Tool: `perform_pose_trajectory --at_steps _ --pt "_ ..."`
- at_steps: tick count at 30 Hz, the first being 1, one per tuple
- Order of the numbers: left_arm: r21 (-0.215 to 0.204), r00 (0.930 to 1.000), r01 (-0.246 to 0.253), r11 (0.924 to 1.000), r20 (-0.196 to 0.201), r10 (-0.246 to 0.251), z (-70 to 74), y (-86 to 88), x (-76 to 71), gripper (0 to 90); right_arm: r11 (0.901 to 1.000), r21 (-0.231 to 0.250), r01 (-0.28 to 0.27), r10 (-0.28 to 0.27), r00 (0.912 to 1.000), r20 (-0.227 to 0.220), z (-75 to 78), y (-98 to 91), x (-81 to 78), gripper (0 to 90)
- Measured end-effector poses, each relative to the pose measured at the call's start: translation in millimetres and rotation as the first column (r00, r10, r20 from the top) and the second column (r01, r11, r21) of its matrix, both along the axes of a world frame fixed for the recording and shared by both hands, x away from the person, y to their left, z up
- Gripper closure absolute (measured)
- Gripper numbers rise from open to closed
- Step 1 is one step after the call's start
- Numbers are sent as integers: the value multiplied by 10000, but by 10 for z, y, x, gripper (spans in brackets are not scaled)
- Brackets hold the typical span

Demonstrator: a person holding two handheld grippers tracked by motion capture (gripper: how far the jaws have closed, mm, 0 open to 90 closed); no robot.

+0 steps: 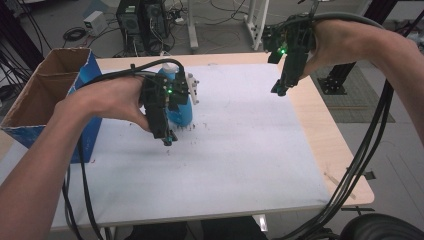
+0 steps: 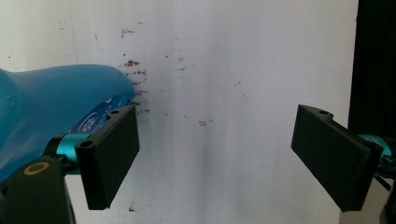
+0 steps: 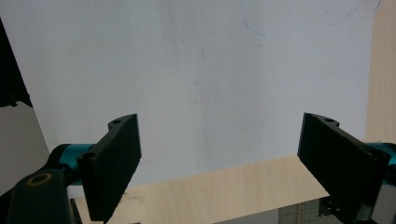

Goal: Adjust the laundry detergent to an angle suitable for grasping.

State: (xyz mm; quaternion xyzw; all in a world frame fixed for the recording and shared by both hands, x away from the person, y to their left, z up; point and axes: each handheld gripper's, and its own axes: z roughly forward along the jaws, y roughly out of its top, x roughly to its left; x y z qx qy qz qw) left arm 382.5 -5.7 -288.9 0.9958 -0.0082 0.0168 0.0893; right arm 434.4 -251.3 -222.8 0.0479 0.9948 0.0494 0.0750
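Desk [image 1: 250,150]: white cover, brown specks.
Blue bottle [image 1: 180,112]: upright.
Left claw [image 1: 169,140]: spread wide, empty, beside bottle.
Right claw [image 1: 280,91]: spread wide, empty.

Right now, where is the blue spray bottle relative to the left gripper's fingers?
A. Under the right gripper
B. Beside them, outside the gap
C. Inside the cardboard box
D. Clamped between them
B: in the left gripper view the blue spray bottle lies past one of the fingers, and the gap of the open left gripper holds nothing.
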Motion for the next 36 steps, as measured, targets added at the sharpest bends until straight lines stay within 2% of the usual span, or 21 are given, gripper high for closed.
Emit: perform_pose_trajectory --at_steps 12,22,28,36 --pt "-71 9999 49 10000 -126 -50 5 17 -10 154 10000 -16 64 -64 10000 47 -3 -10 21 126" --pt "-146 9999 51 9999 -109 -52 35 56 -27 154 9999 62 144 -145 9999 70 -47 80 1 126" --pt "-189 9999 41 9998 -99 -43 45 77 -42 154 9992 322 222 -225 9997 81 -76 112 -20 126" --pt "-290 9999 19 9996 -160 -24 66 104 -60 154 9941 997 427 -438 9990 81 -124 170 -30 126"
